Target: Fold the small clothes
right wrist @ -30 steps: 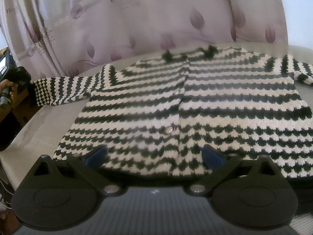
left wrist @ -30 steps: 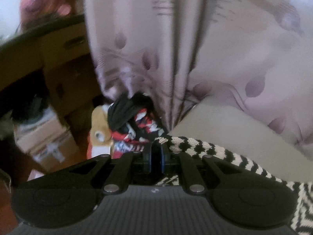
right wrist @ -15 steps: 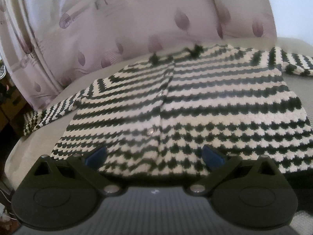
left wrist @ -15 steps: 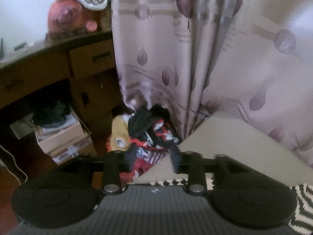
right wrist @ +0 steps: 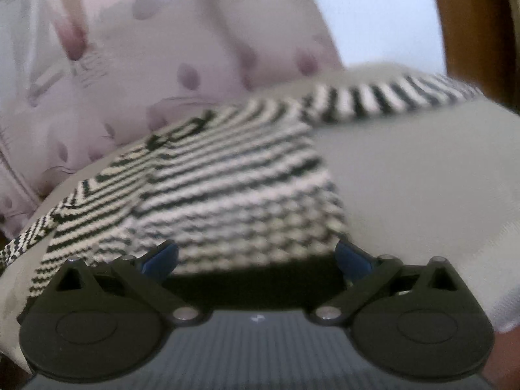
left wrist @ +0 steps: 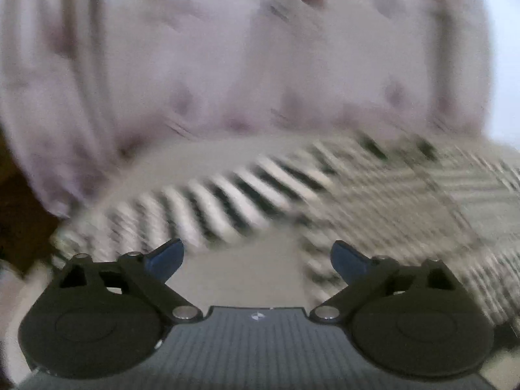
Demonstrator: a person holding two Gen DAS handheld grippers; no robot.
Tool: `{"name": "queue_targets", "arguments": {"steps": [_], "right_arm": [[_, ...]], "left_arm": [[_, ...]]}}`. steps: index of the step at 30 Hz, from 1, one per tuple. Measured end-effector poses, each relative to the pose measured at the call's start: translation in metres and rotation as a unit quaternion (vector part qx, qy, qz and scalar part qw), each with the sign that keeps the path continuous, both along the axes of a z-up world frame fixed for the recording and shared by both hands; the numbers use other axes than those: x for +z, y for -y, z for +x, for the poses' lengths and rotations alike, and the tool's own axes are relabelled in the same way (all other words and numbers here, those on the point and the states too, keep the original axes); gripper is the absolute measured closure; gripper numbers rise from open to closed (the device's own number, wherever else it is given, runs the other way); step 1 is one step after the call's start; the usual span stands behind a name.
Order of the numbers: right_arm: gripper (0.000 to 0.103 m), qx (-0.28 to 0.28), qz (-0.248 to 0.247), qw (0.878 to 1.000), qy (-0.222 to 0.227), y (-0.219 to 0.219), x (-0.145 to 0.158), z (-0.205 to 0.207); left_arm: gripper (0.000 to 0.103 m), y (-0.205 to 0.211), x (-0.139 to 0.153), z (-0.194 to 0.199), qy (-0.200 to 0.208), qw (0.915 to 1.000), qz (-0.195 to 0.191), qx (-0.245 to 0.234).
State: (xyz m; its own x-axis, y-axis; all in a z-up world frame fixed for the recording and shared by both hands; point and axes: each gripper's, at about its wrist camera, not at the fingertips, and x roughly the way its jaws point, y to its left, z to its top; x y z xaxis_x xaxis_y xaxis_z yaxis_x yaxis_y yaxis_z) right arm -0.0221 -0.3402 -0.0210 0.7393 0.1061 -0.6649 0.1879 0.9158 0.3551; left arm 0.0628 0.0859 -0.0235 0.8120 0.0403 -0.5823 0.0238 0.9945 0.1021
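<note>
Your left gripper [left wrist: 256, 256] has its jaws spread wide; they have just been opening, and nothing sits between them but bare grey cover. Just beyond the blue fingertips [left wrist: 164, 256] the sweater's sleeve [left wrist: 208, 201] runs slantwise across the bed, badly blurred. Your right gripper [right wrist: 256, 256] also stands with jaws wide apart, gripping nothing, hovering at the sweater's near hem.

The one garment, a black-and-cream zigzag knit sweater [right wrist: 227, 175], lies flat on the grey bed cover [right wrist: 422, 178], front up, its dark neckline trim toward the far side. Both sleeves are stretched outward, one to each side; the far-right sleeve [right wrist: 390, 97] lies straight along the cover's edge.

Behind the bed hangs a pale pink curtain [right wrist: 162, 48] with mauve leaf marks. A brown wooden post [right wrist: 471, 16] stands at the upper right.
</note>
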Motion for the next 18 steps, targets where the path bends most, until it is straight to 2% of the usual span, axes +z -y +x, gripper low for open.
{"name": "queue_targets", "arguments": {"steps": [2, 4, 7, 9, 11, 12, 13, 14, 15, 16, 18], "right_arm": [[0.0, -0.003, -0.007, 1.0, -0.011, 0.01, -0.005, -0.008], [0.0, 0.0, -0.015, 1.0, -0.01, 0.016, -0.008, -0.013], [0.0, 0.011, -0.009, 1.0, 0.002, 0.024, -0.01, -0.013], [0.003, 0.028, -0.005, 1.0, 0.008, 0.023, -0.013, -0.01], [0.03, 0.05, -0.014, 0.999, 0.016, 0.016, -0.013, -0.009], [0.047, 0.057, -0.025, 0.998, 0.018, 0.011, -0.013, -0.008], [0.059, 0.06, -0.041, 0.997, 0.018, 0.009, -0.014, -0.008], [0.064, 0.061, -0.043, 0.997, 0.022, 0.01, -0.015, -0.008], [0.072, 0.057, -0.033, 0.998, 0.023, 0.015, -0.016, -0.008], [0.076, 0.054, -0.021, 0.998, 0.023, 0.02, -0.016, -0.008], [0.079, 0.055, -0.01, 0.998, 0.024, 0.026, -0.017, -0.009]], "left_arm": [[0.017, 0.014, -0.021, 0.0, -0.05, 0.9979, -0.022, -0.034], [0.017, 0.022, -0.036, -0.001, -0.087, 0.9946, -0.037, -0.043], [0.021, 0.018, -0.049, 0.0, -0.118, 0.9894, -0.079, -0.03], [0.027, 0.022, -0.052, -0.007, -0.11, 0.9907, -0.074, -0.029], [0.038, 0.026, -0.051, -0.015, -0.101, 0.9917, -0.073, -0.032], [0.051, 0.029, -0.049, -0.024, -0.095, 0.9923, -0.073, -0.033], [0.066, 0.03, -0.049, -0.028, -0.089, 0.9928, -0.074, -0.033], [0.071, 0.03, -0.048, -0.031, -0.086, 0.993, -0.075, -0.031], [0.083, 0.03, -0.047, -0.033, -0.084, 0.9928, -0.079, -0.03], [0.088, 0.03, -0.047, -0.035, -0.084, 0.9922, -0.088, -0.029], [0.09, 0.03, -0.045, -0.036, -0.082, 0.9926, -0.088, -0.02]]}}
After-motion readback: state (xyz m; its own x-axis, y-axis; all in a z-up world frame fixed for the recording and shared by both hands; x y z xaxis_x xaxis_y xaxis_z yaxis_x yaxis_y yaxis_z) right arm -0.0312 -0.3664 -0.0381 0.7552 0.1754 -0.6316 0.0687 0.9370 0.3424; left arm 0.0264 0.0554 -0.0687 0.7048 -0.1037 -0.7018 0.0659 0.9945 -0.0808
